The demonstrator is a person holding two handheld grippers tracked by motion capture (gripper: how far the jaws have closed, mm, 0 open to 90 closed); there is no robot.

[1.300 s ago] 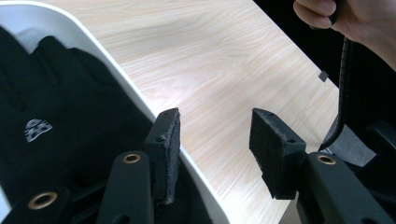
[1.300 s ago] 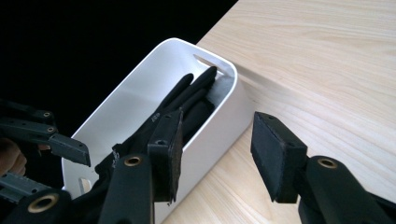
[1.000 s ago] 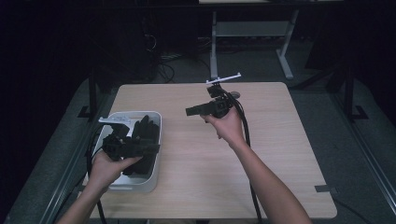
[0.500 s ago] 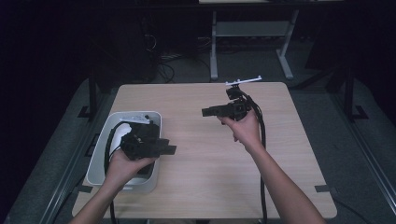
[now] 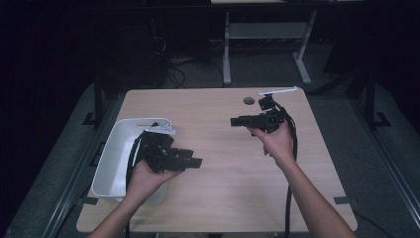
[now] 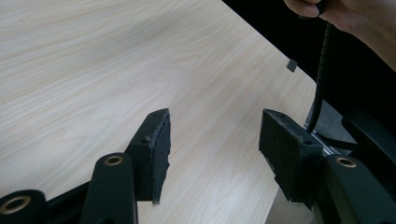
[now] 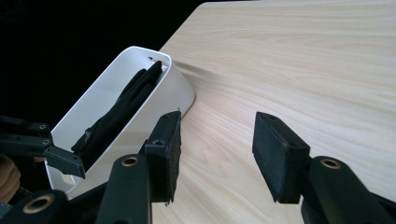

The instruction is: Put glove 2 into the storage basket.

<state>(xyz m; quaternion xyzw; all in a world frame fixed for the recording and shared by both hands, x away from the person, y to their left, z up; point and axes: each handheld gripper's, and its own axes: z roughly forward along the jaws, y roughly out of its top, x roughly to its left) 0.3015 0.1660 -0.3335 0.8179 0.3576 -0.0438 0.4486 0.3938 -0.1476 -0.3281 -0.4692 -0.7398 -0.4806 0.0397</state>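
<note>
left hand-held gripper point(image 5: 194, 162): we see it just right of the white bin, over bare desk, its tips pointing right. a second ago it hung over the bin's inside; half a second ago it was already at the bin's right edge, and now it has come a little further out over the wood.
left jaws: in the left gripper view we see them standing apart with only wood grain between the pads point(image 6: 159, 154). they have just been opening, and nothing lies between them.
right hand-held gripper point(image 5: 236, 120): we see it held above the far right part of the desk, tips pointing left. against the two earlier pictures it has slid toward the right edge of the desk.
right jaws: in the right gripper view we see a clear gap between the pads point(image 7: 279, 156), with nothing in it.
white bin point(image 5: 113, 157): we find it on the left side of the desk, in the same place as before. the left hand and its cable cover much of its inside in the high view.
black glove point(image 7: 122, 108): we see it in the right gripper view, lying inside the bin along its long wall, touched by neither hand-held gripper.
desk point(image 5: 228, 173): pale wood, bare between the two hands.
small round mark point(image 5: 248, 100): we see it on the far part of the desk, near the right hand-held gripper, as before.
</note>
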